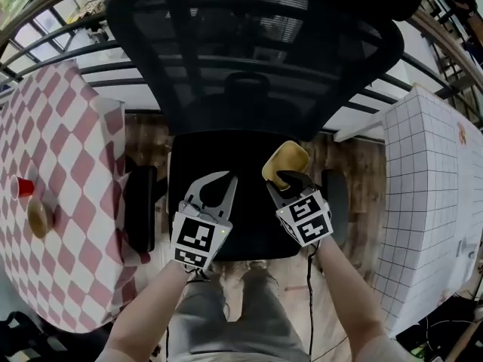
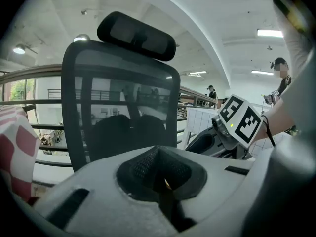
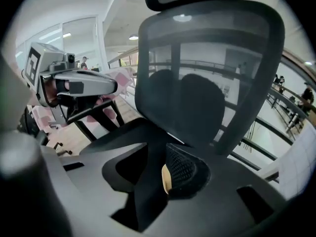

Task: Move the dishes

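Head view: your right tool [image 1: 289, 178] grips the tan dish [image 1: 285, 161] by its rim above the black chair [image 1: 215, 155] seat, your left tool [image 1: 229, 179] just beside it | Left gripper view: your left tool's jaws stand closed together | Right gripper view: dish edge pinched between the jaws.

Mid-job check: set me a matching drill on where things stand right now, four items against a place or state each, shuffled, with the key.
Items:
1. yellow dish
2. red cup
3. black chair
4. left tool

Places or states:
A. jaws together
B. on the red-checked table
C. gripped in the right tool
D. straight ahead, between the two tables

Pairs: 1-C, 2-B, 3-D, 4-A
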